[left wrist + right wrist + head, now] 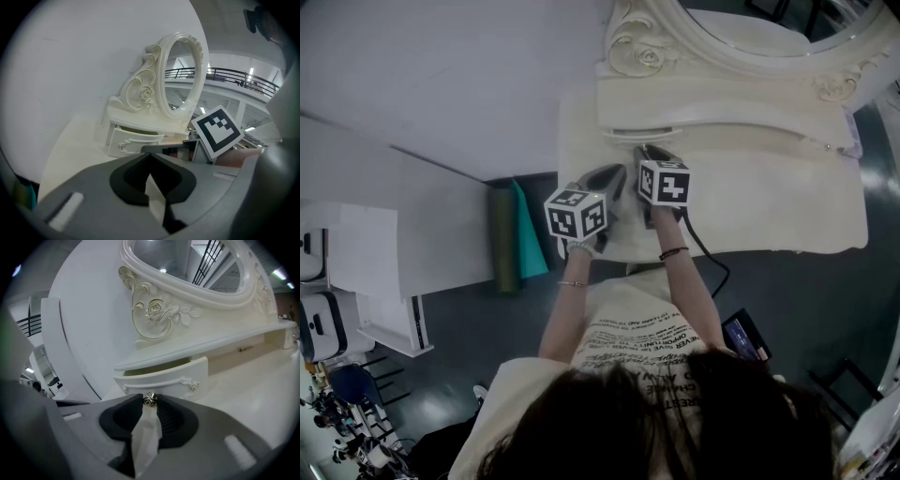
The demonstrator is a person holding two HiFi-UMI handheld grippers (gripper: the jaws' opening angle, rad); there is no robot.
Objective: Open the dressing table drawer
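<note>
Since the white tabletop [769, 202] spreads wide and bare in front of you, both your arms have room to reach across it to the raised shelf unit [211, 345] at its back. On that unit stands the oval mirror [187, 258] in its carved frame. The task's drawer [164, 376] sits right beneath the shelf, at the unit's left end. That low, tucked-in spot is why you hold both tools tipped forward and down rather than level.

The drawer front stands a little proud of its housing, with a dark slot showing above it, so I judge the opening begun but far from finished.

Your right claw [150, 401] does the work. Its two pads are pinched on the small metal knob [150, 398] on the drawer front, the one real purchase that front offers. The claw faces the front nearly square, so a pull toward you should run the drawer straight out.

Your left claw [150, 155] is closed tip to tip on nothing. It hangs just beside the right one above the tabletop, clear of the drawer's path, and views the drawer from the side.
</note>
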